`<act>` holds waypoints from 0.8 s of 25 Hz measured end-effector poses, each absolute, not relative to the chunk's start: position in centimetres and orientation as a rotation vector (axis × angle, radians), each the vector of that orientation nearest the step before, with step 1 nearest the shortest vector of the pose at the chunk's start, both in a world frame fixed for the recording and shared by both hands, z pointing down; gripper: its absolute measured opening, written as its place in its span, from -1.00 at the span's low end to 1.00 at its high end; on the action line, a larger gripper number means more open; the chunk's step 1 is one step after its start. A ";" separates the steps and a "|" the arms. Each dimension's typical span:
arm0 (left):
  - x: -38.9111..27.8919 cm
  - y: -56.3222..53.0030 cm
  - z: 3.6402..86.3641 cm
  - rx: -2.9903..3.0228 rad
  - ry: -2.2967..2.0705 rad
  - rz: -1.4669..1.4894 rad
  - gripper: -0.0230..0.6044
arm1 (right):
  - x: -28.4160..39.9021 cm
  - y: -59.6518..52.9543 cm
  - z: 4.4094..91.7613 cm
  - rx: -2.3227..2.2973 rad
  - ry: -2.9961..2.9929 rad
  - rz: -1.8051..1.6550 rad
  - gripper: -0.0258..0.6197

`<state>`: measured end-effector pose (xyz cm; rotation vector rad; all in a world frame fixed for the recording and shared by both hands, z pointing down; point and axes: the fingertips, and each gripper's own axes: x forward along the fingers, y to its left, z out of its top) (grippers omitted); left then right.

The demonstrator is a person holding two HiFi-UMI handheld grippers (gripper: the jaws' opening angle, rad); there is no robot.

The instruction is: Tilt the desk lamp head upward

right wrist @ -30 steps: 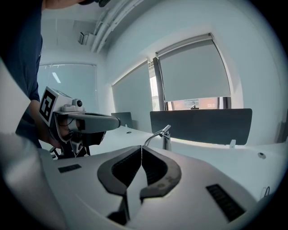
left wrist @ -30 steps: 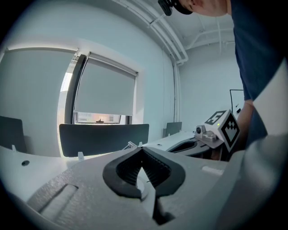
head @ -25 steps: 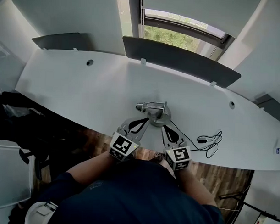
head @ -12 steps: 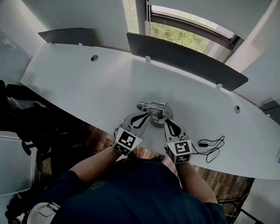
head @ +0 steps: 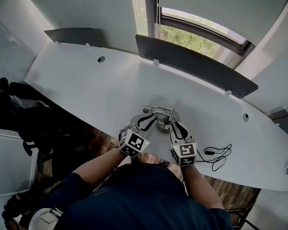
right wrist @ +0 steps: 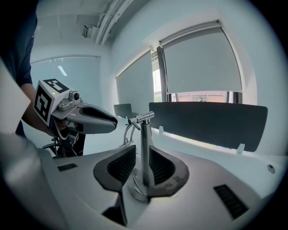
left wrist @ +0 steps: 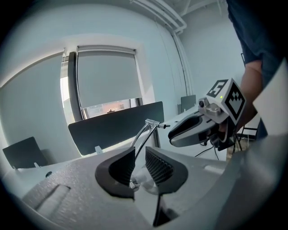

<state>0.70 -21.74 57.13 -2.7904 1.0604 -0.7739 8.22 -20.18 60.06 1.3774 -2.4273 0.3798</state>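
A small metal desk lamp (head: 159,118) stands near the front edge of the white table (head: 88,86). In the right gripper view its upright post (right wrist: 145,152) rises from the round base (right wrist: 138,192) between the jaws of my right gripper (right wrist: 143,168). Those jaws are opening, and a gap shows beside the post. In the left gripper view, thin rods (left wrist: 143,140) run down to the silvery lamp head (left wrist: 140,179). My left gripper (left wrist: 140,167) is shut on that head. From the head view both grippers, left (head: 151,120) and right (head: 173,128), meet at the lamp.
A black cable (head: 216,152) lies coiled on the table right of the lamp. A dark divider panel (head: 193,62) runs along the table's far edge below the window. A dark chair (head: 21,112) stands on the floor to the left.
The head view has shifted a little, so the table sits slightly higher and to the right. Both grippers stay at the lamp, and the lamp has not visibly moved.
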 end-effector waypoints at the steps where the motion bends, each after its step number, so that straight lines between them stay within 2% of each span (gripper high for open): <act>1: 0.8 -21.9 57.3 -2.784 1.059 -0.781 -0.74 | 8.2 -20.3 60.2 1.374 -2.422 0.378 -0.64; 7: 1.0 -22.9 58.9 -2.737 1.075 -0.858 -0.66 | 8.4 -21.2 61.5 1.379 -2.383 0.375 -0.49; 20: 1.3 -24.5 61.9 -2.660 1.022 -1.014 -0.62 | 7.4 -23.7 63.3 1.332 -2.323 0.324 -0.43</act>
